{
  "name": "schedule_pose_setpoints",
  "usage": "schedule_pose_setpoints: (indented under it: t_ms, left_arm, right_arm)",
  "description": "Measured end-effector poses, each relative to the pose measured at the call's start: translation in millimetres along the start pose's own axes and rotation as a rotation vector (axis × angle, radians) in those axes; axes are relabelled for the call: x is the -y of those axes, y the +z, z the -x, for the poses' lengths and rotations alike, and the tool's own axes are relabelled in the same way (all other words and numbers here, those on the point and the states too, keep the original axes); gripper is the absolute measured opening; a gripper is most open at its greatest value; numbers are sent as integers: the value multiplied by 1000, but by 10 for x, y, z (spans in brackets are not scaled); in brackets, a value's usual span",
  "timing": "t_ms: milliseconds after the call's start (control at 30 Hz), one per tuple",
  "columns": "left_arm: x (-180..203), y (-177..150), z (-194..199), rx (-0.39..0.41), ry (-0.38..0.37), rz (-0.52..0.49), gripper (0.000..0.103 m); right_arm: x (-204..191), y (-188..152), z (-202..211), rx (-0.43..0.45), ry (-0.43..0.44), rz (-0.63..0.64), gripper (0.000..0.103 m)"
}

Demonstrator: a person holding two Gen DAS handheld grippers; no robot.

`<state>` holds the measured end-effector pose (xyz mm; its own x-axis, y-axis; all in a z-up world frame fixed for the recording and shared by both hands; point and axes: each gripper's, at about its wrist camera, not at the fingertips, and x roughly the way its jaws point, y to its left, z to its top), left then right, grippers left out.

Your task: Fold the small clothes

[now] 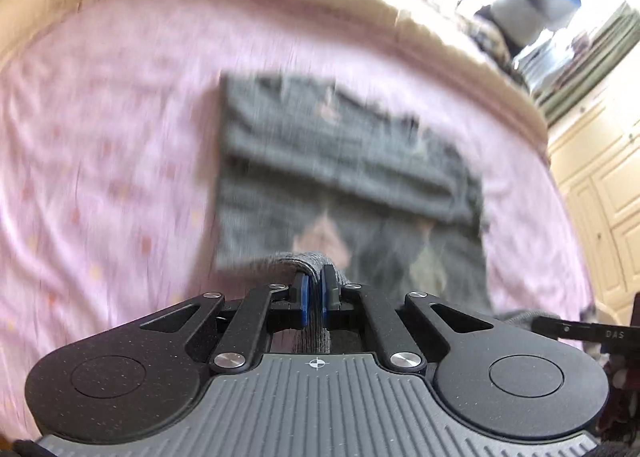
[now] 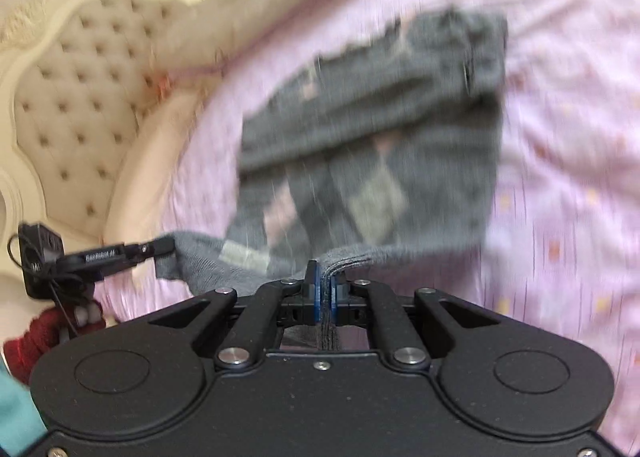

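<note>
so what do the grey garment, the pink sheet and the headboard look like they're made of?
Grey garment: looks like knit, matte; ribbed lines show at the hem pinched in the right tool. Pink sheet: probably thin woven cotton, matte, finely creased, small printed dots. Headboard: cream button-tufted upholstery, maybe faux leather; blur leaves it open.

My left black two-finger gripper [image 1: 315, 289] is clamped on a fold of grey knit fabric [image 1: 316, 257]. My right black gripper [image 2: 327, 289] pinches the same cloth, its jaws nearly together.
</note>
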<state>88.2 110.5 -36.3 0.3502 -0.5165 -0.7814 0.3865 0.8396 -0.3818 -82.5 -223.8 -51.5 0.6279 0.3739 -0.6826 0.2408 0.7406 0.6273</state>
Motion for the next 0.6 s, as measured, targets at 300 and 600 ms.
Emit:
schedule_pose_setpoints:
  t_ms: [300,600]
  left_arm:
    - [12,1088,-434,127,-17,50,5]
    - [-91,1718,-1530,49,56,52,5]
  right_arm:
    - [26,1115,-258,154,-38,-34,12]
    - [363,2039,-1136,73,-205,-51,12]
